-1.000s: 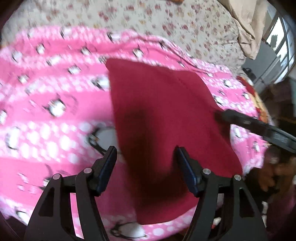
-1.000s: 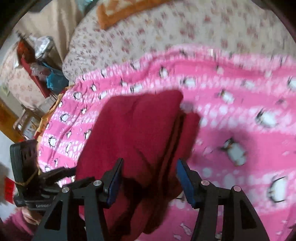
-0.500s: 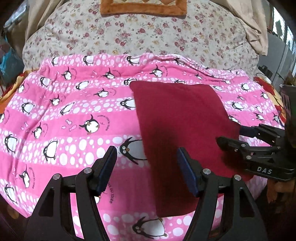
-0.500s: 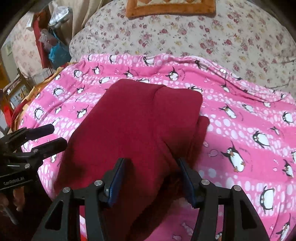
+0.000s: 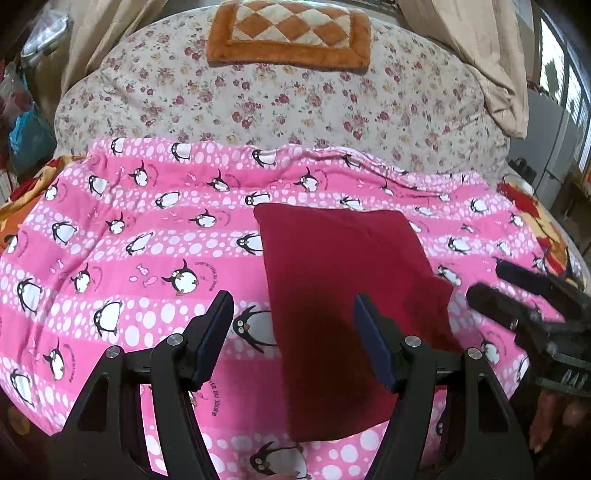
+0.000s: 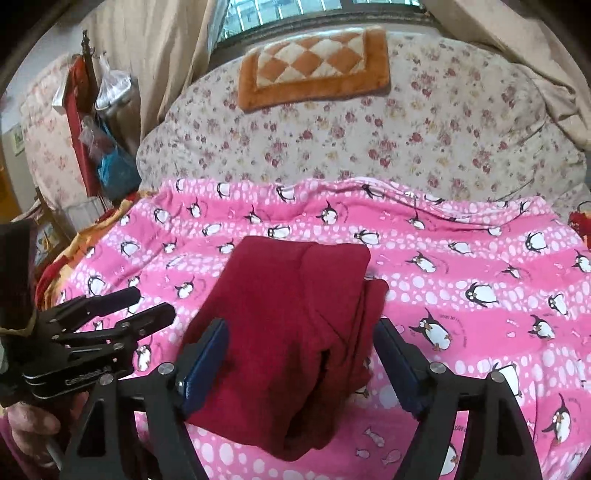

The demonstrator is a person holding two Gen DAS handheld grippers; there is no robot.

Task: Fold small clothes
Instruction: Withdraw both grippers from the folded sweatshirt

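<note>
A dark red folded garment (image 5: 340, 280) lies flat on the pink penguin blanket (image 5: 110, 258). My left gripper (image 5: 293, 343) hovers open above the garment's near left edge, nothing between its fingers. In the right wrist view the same garment (image 6: 295, 306) shows its folded layers stacked along the right side. My right gripper (image 6: 301, 358) is above its near end with jaws opening, the pads clear of the cloth. Each gripper shows in the other's view: the right gripper (image 5: 517, 291) at the right edge, the left gripper (image 6: 122, 310) at the left.
The floral quilt (image 5: 295, 103) covers the far half of the bed, with an orange checked cushion (image 5: 288, 33) at its head. Beige curtains (image 6: 162, 66) and a window stand behind. A cluttered red shelf with bags (image 6: 99, 140) is to the left of the bed.
Both grippers have drawn back and risen away from the red garment, which now lies released on the blanket. The right gripper's jaws stand wider than before.
</note>
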